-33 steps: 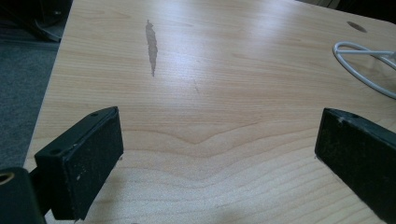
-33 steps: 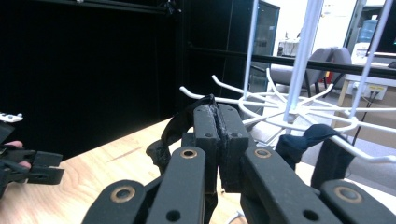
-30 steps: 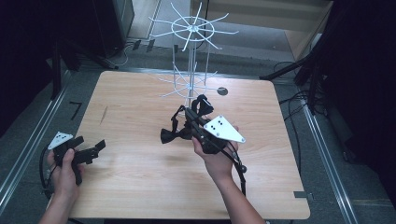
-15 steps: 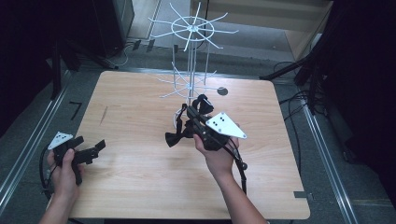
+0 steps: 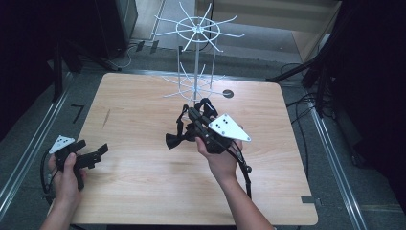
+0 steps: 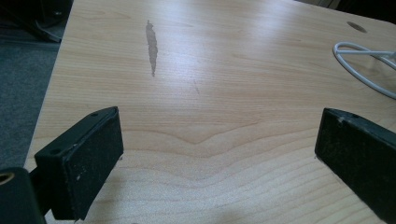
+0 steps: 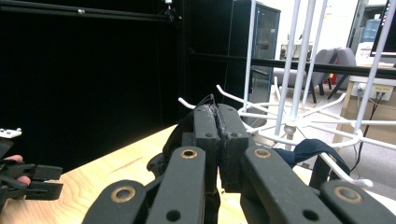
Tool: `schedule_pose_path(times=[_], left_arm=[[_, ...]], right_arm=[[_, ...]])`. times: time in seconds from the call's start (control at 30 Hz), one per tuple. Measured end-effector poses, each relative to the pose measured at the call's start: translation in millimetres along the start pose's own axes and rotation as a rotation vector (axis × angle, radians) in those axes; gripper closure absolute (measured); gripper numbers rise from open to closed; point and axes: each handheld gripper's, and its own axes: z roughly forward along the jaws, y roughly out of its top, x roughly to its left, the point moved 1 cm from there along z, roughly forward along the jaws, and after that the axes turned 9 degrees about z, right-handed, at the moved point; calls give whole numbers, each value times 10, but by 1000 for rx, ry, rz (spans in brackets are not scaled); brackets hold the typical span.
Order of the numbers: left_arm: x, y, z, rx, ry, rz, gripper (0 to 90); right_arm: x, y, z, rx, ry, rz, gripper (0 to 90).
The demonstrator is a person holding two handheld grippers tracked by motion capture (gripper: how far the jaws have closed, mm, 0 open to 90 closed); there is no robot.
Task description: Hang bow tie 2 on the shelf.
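Gripping a Dark Strap Item Beside the Wire Rack

The right gripper (image 5: 193, 115) is held above the middle of the wooden table (image 5: 143, 191), directly in front of the white wire rack (image 5: 196, 62). Its jaws are pressed together, as seen in the right gripper view, with a thin black strap pinched between the pads (image 7: 205, 126). A dark strap item (image 5: 179, 134) is suspended from the jaws; in the high view its black bulk hangs to the left of the gripper, clear of the table surface. A dark blue loop (image 7: 308, 150) is seen just beside the rack's lower ring in the right gripper view; whether it touches a prong cannot be told. The rack stands at the far centre of the table, its lower ring close behind the gripper.

The left gripper (image 5: 93, 152) is held low at the near left edge of the table, well apart from the rack. Its jaws are spread wide and nothing is held between the pads (image 6: 88, 158); bare wood is seen between them.
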Motion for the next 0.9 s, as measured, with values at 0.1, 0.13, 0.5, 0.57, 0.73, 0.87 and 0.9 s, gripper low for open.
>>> schedule_pose_path(times=[0.1,0.13,0.5,0.57,0.73,0.87,0.9], left_arm=[[0,0,1,0,0,0,15],[-1,0,0,0,1,0,15],[-1,0,1,0,1,-1,15],[-2,1,3,-2,0,-4,15],[1,1,2,-1,-2,-3,15],[2,1,3,-1,-3,-4,15],[2,1,3,-1,-3,-4,15]], right_arm=[[-6,-3,26,8,-2,0,896],[-8,-6,34,9,-2,9,896],[86,55,73,-1,13,-10,896],[82,60,104,2,6,-12,896],[67,31,186,21,-19,-15,896],[40,22,203,15,-40,-17,896],[32,21,207,16,-44,-19,896]])
